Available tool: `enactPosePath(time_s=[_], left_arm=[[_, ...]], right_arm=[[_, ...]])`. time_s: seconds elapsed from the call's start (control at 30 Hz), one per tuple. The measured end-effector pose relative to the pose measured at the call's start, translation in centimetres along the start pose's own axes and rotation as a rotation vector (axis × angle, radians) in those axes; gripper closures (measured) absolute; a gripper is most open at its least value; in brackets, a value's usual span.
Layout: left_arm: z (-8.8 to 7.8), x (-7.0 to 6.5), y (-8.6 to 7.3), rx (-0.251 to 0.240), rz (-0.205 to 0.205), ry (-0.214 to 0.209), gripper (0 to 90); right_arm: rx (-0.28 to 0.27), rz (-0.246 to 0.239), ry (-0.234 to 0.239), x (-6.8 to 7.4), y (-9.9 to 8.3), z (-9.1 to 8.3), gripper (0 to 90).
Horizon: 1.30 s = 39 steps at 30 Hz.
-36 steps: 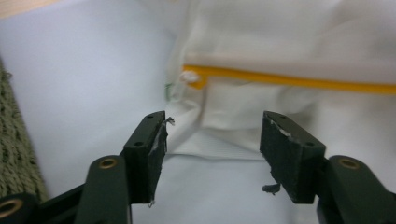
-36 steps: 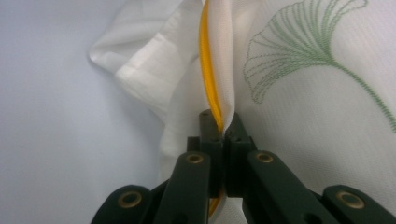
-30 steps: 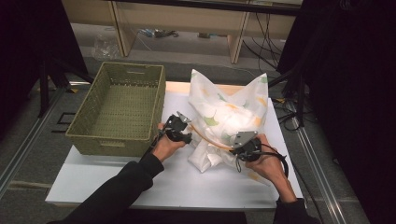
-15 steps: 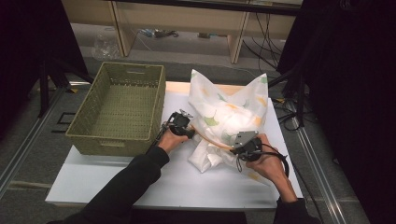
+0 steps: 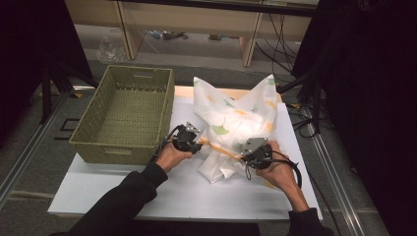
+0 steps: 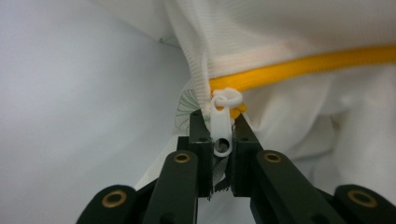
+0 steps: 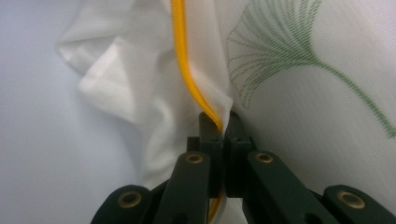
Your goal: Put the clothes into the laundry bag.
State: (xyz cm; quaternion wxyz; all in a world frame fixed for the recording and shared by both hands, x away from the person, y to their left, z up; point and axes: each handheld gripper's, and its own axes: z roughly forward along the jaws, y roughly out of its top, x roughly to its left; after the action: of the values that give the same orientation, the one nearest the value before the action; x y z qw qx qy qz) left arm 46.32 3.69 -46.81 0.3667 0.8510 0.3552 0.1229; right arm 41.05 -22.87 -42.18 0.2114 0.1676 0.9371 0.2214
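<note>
A white pillowcase (image 5: 241,120) printed with green and yellow leaves lies bunched on the white table (image 5: 162,196), a yellow zipper (image 5: 223,148) running along its near edge. My left gripper (image 5: 195,142) is at the zipper's left end, shut on the white zipper pull (image 6: 221,123), which stands between its jaws. My right gripper (image 5: 246,153) is at the right part of the zipper, shut on the cloth edge and yellow zipper band (image 7: 189,79). A green leaf print (image 7: 285,46) lies just beside the right jaws.
An empty green woven basket (image 5: 125,115) stands on the table's left, close to my left hand. Bare tabletop lies in front of the pillowcase. Cables and dark stands are on the floor to the right, shelving behind.
My left gripper has shifted slightly right along the zipper toward the pillowcase. The right gripper holds about the same place.
</note>
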Motion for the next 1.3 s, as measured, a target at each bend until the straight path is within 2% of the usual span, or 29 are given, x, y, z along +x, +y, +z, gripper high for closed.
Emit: enactPosePath(time_s=[0.03, 0.07, 0.1, 0.13, 0.23, 0.27, 0.37, 0.4, 0.43, 0.47, 0.5, 0.53, 0.57, 0.6, 0.63, 0.67, 0.7, 0.73, 0.77, 0.83, 0.87, 0.9, 0.93, 0.97, 1.0, 1.07, 1.1, 1.2, 1.3], left_arm=[[-0.2, -0.1, -0.2, -0.012, 0.007, -0.006, 82.4], [-0.5, -0.2, -0.3, -0.014, 0.016, -0.010, 82.5], [-0.8, -0.4, -0.4, -0.017, 0.018, -0.016, 82.5], [-1.0, -0.5, -0.5, -0.014, 0.021, -0.026, 82.5], [-1.4, -0.9, -0.9, 0.003, 0.039, -0.058, 82.7], [-1.5, -1.1, -1.1, 0.006, 0.038, -0.068, 82.8], [-2.3, -1.8, -2.0, 0.011, 0.075, -0.070, 88.2], [-2.8, -1.7, -2.3, 0.011, 0.072, -0.085, 88.2], [-3.2, -1.7, -2.5, 0.000, 0.064, -0.087, 88.3], [-3.5, -1.6, -2.6, -0.005, 0.062, -0.088, 88.4], [-3.8, -1.6, -2.7, -0.019, 0.055, -0.095, 88.5], [-4.0, -1.5, -2.7, -0.022, 0.066, -0.095, 88.4], [-4.0, -1.5, -2.8, -0.020, 0.056, -0.096, 88.4], [-3.8, -1.6, -2.9, -0.022, 0.045, -0.101, 88.3], [-3.6, -1.6, -3.0, -0.024, 0.036, -0.088, 88.0], [-3.4, -1.5, -3.0, -0.025, 0.020, -0.076, 84.9], [-3.0, -1.6, -3.1, -0.024, -0.018, -0.049, 70.5], [-2.7, -1.5, -3.1, -0.012, -0.026, -0.036, 60.8], [-2.4, -1.6, -3.3, 0.004, -0.036, -0.024, 54.9], [-1.6, -2.0, -3.5, 0.034, -0.060, 0.005, 43.9], [-1.2, -2.1, -3.7, 0.046, -0.068, 0.002, 40.9], [-1.0, -2.2, -3.8, 0.052, -0.063, -0.006, 41.1], [-0.9, -2.4, -3.9, 0.040, -0.033, 0.014, 42.3], [-0.9, -2.5, -3.9, 0.032, -0.011, 0.010, 50.3], [-1.0, -2.5, -3.8, 0.028, -0.023, -0.033, 63.7], [-1.1, -2.6, -4.1, 0.024, -0.051, -0.092, 82.5], [-1.3, -2.9, -4.2, 0.021, -0.055, -0.118, 86.1], [-2.1, -3.6, -4.1, 0.014, -0.025, -0.168, 87.8], [-3.1, -3.9, -4.1, -0.022, -0.077, -0.231, 88.0]], right_arm=[[-0.006, -0.030, -0.024, -0.3, 0.1, 0.3, 89.8], [-0.006, -0.014, -0.023, -0.3, 0.2, 0.6, 89.8], [-0.022, -0.032, -0.044, -0.7, 0.4, 0.9, 89.8], [-0.022, 0.008, -0.055, -0.8, 0.5, 1.1, 89.8], [-0.042, 0.023, -0.098, -1.6, 0.8, 1.7, 89.8], [-0.036, 0.042, -0.109, -1.7, 0.9, 1.9, 89.8], [-0.027, 0.055, -0.149, -2.7, 1.0, 2.6, 89.8], [-0.024, 0.076, -0.159, -3.0, 0.9, 2.8, 89.8], [-0.029, 0.050, -0.165, -3.6, 0.9, 3.1, 89.9], [-0.021, 0.109, -0.171, -3.6, 0.9, 3.2, 89.9], [-0.025, 0.091, -0.168, -4.0, 1.0, 3.3, 89.8], [-0.030, 0.067, -0.171, -4.3, 1.1, 3.4, 89.9], [-0.028, 0.087, -0.173, -4.1, 1.2, 3.3, 89.9], [-0.027, 0.081, -0.175, -4.0, 1.3, 3.3, 89.9], [-0.021, 0.070, -0.177, -3.9, 1.4, 3.2, 89.9], [-0.016, 0.066, -0.174, -3.8, 1.5, 3.1, 89.9], [-0.020, 0.062, -0.174, -3.8, 1.4, 3.0, 89.9], [-0.019, 0.065, -0.169, -3.8, 1.4, 2.9, 89.9], [-0.024, 0.048, -0.164, -4.0, 1.3, 2.8, 89.9], [-0.022, 0.067, -0.157, -3.9, 1.2, 2.5, 89.9], [-0.021, 0.065, -0.153, -3.9, 1.1, 2.4, 90.0], [-0.022, 0.058, -0.151, -3.9, 1.1, 2.2, 90.0], [-0.022, 0.056, -0.146, -3.9, 1.0, 1.9, 90.0], [-0.024, 0.052, -0.143, -3.8, 0.9, 1.5, 90.0], [-0.027, 0.051, -0.144, -3.8, 0.8, 1.0, 90.0], [-0.046, 0.062, -0.143, -3.8, 0.3, -0.2, 90.0], [-0.055, 0.069, -0.142, -3.8, 0.1, -0.8, 90.0], [-0.060, 0.055, -0.133, -3.5, -0.2, -2.2, 90.0], [-0.046, 0.012, -0.101, -2.6, -0.4, -3.0, 90.0]])
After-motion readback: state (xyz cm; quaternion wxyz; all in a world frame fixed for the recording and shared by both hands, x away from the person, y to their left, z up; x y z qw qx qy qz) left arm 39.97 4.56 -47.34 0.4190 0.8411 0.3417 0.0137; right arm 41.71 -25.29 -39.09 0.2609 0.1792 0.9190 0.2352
